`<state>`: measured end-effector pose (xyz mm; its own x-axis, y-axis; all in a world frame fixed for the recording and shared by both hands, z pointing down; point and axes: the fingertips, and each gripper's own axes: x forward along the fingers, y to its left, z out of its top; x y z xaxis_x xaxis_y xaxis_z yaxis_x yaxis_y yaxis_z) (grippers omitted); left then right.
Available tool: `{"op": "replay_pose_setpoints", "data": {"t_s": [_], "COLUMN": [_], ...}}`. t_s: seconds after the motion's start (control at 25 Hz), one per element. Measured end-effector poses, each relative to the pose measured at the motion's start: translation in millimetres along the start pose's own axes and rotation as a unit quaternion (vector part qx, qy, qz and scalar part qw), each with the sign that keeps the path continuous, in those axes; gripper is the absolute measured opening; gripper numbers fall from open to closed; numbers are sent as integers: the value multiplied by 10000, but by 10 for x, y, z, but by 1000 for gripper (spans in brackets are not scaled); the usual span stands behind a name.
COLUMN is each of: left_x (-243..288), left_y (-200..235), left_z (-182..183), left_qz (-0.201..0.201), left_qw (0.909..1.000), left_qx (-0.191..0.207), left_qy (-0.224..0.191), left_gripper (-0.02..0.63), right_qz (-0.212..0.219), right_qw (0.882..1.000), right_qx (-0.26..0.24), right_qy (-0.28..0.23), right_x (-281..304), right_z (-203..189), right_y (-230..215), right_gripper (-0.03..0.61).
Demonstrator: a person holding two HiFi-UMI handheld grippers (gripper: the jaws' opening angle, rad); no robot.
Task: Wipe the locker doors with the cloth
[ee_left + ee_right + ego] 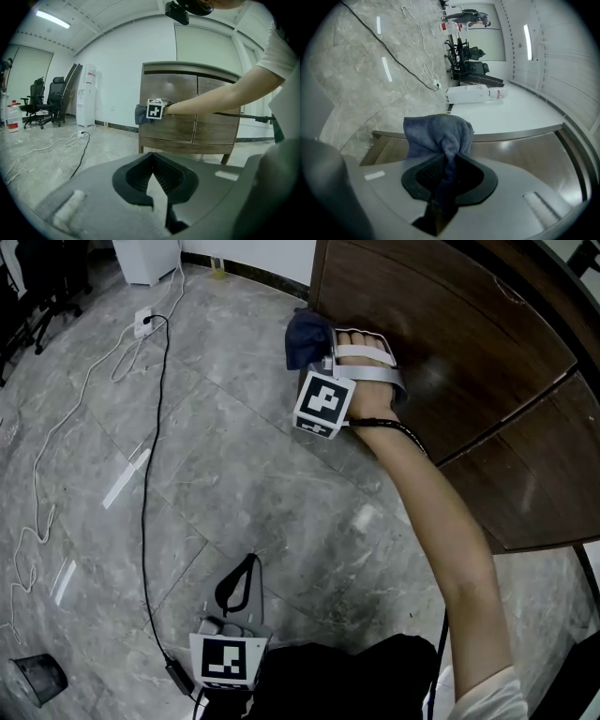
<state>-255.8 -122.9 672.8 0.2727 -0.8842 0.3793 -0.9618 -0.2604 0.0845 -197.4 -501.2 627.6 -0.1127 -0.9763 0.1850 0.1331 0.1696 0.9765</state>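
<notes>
My right gripper (321, 351) is shut on a dark blue cloth (306, 337) and presses it against the left edge of the brown wooden locker door (450, 343). In the right gripper view the cloth (438, 133) bunches out of the shut jaws (447, 161), right at the locker door (529, 157). My left gripper (251, 563) hangs low over the floor, shut and holding nothing. The left gripper view looks past its jaws (151, 157) at the locker (192, 117), with the cloth (140, 114) at the door's upper left corner.
A black cable (150, 474) runs across the marble floor to a white power strip (143, 322). A small black bin (36, 678) stands at the lower left. Office chairs (44, 101) and a water dispenser (86, 96) stand by the far wall.
</notes>
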Motion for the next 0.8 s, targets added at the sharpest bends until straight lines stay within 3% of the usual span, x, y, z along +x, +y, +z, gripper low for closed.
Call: {"op": "replay_pose_setpoints", "data": {"t_s": [0.48, 0.64, 0.8], "left_x": [37, 19, 60], "left_y": [175, 153, 135], "left_z": [-120, -161, -123], "left_qz": [173, 198, 203], "left_qw": [9997, 9995, 9996], "left_qx": [-129, -117, -48], "left_qy": [129, 197, 175], "left_gripper": [3, 3, 3], "right_qz": [1417, 1591, 1568], "right_qw": [9890, 9830, 9719], "right_qx": [236, 889, 1741], "right_qy": [344, 222, -226], "right_x": [313, 218, -85], "right_z": [179, 149, 140], "right_y": [1606, 1798, 1611], "right_gripper": [74, 74, 74]}}
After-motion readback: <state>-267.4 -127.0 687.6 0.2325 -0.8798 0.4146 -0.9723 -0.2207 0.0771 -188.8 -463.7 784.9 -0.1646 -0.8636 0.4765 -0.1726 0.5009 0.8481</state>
